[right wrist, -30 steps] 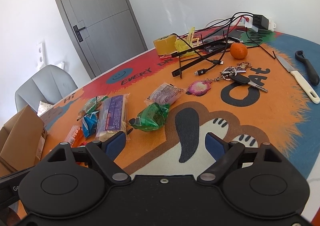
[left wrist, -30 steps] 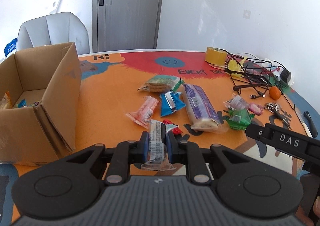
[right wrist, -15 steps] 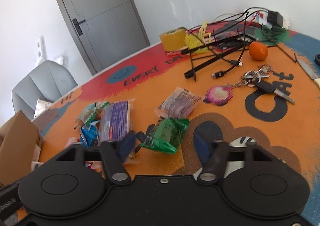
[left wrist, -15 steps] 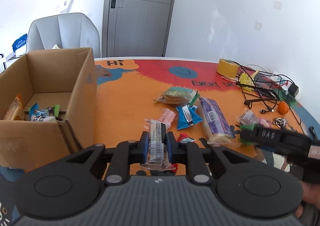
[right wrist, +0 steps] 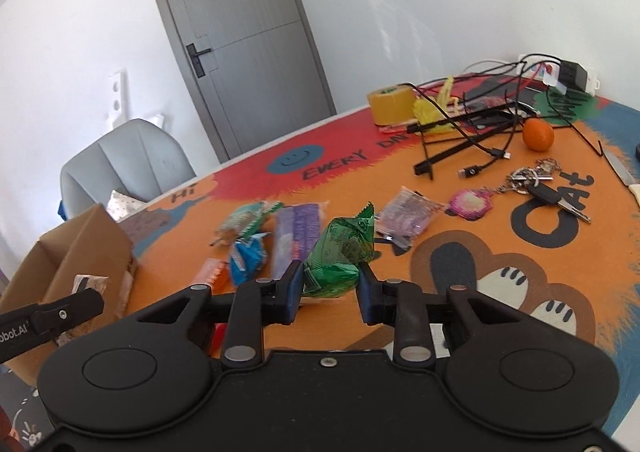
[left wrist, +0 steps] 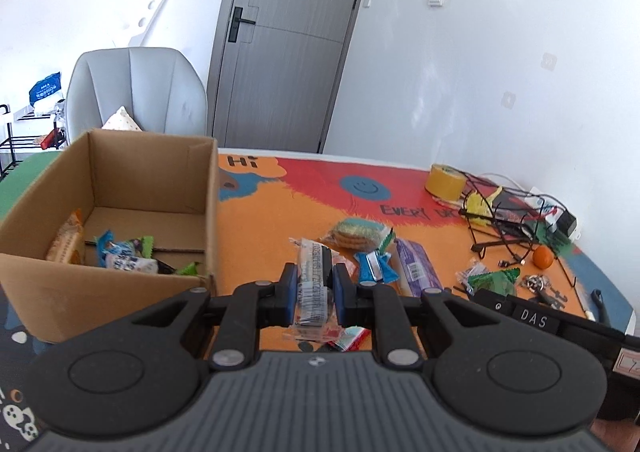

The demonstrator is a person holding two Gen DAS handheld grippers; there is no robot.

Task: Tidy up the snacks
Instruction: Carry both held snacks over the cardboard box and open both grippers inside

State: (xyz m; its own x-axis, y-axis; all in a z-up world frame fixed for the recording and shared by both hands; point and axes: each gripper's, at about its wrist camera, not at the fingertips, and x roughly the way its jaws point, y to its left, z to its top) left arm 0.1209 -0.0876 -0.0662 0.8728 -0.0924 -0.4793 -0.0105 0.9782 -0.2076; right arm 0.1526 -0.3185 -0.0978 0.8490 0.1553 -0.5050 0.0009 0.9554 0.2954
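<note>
Nearby, cardboard box, keys, perhaps a knife.

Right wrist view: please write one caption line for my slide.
Right gripper closes on a green snack packet, other snacks on the mat.

Home rm: grey door, padded chair, cartoon tablecloth w/ snacks, keys.

The mat on the worktop reads "Hi", "EVERY" and "CAt" (big black letters); the right gripper bears "DAS".
</note>
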